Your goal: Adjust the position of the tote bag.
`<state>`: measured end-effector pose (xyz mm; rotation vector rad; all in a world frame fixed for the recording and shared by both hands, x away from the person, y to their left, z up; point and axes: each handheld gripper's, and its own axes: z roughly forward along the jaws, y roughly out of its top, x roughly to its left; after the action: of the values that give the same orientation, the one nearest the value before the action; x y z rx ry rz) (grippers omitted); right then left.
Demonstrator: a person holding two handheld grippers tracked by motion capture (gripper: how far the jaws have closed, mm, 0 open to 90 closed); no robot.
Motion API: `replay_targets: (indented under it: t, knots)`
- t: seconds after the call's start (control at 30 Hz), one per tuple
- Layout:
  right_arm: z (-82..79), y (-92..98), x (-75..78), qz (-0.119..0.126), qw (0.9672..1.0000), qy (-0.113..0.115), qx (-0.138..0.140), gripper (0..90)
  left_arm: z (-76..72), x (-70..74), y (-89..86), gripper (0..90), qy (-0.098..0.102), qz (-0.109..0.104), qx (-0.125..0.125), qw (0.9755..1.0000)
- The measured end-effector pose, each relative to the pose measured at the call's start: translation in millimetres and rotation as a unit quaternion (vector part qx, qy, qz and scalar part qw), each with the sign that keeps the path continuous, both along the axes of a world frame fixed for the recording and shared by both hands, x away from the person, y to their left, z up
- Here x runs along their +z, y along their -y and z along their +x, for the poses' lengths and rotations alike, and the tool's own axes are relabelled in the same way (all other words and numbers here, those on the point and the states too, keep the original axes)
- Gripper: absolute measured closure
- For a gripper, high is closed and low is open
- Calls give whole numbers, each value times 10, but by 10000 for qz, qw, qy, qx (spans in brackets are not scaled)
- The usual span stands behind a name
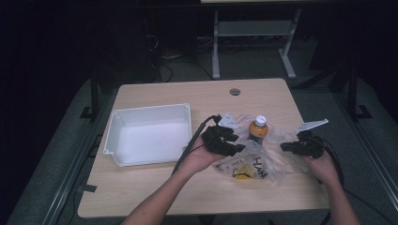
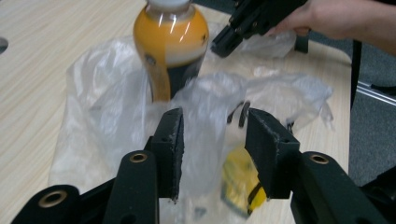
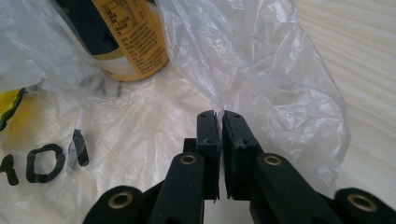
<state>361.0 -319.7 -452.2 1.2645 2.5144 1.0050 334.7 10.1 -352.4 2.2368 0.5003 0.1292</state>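
Thin, slippery plastic bag (image 1: 256, 161) with upright bottle (image 1: 257, 129): right gripper (image 3: 220, 114) is clenched on its edge, left gripper (image 2: 212, 135) released; pinch bunched film, not the heavy bottle.

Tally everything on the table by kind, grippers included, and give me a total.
Bottles: 1, orange bottle with a white cap.
Plastic bags: 1, clear plastic bag with black lettering.
Bins: 1, white bin.
Grippers: 2, left gripper and right gripper.
Total: 5
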Motion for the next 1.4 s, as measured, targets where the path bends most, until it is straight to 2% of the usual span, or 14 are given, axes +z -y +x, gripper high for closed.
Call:
replay_targets:
  t: [0.17,0.2,0.27,0.4,0.47,0.5,0.53,0.6,0.67,0.97,1.1,1.27,1.4]
  knots:
    - [7,-5,-3,25,10000,-4,0,853,56,-1,150,511,-63,-29,-10,10000]
    - [8,-5,-2,32,10000,-2,1,853,73,-12,173,498,-40,40,-35,10000]
    - [9,-4,0,42,10000,16,14,852,95,-59,225,472,-138,15,-12,9999]
    - [10,1,4,90,9999,46,-14,852,140,-165,313,453,-165,143,42,9998]
    - [11,7,10,97,9999,55,-18,852,162,-218,350,498,-164,195,117,9996]
    - [12,12,11,107,9999,70,-16,852,169,-254,374,554,-199,273,204,9992]
    - [12,16,10,126,9999,85,-21,851,169,-278,382,647,-110,425,242,9987]
    - [8,20,13,120,9999,83,-42,849,154,-312,378,793,24,507,251,9984]
    - [2,29,21,110,9999,75,-51,851,150,-374,358,847,-28,514,326,9981]
    - [13,29,-2,59,9999,89,-63,853,114,-612,203,874,-146,724,406,9964]
    - [14,24,-5,24,10000,34,-66,858,88,-725,134,875,-232,678,463,9964]
    - [13,23,-12,11,9999,35,-95,858,40,-810,65,874,-219,795,416,9957]
    - [15,33,-15,-1,9999,43,-94,858,2,-853,10,875,-255,775,423,9958]
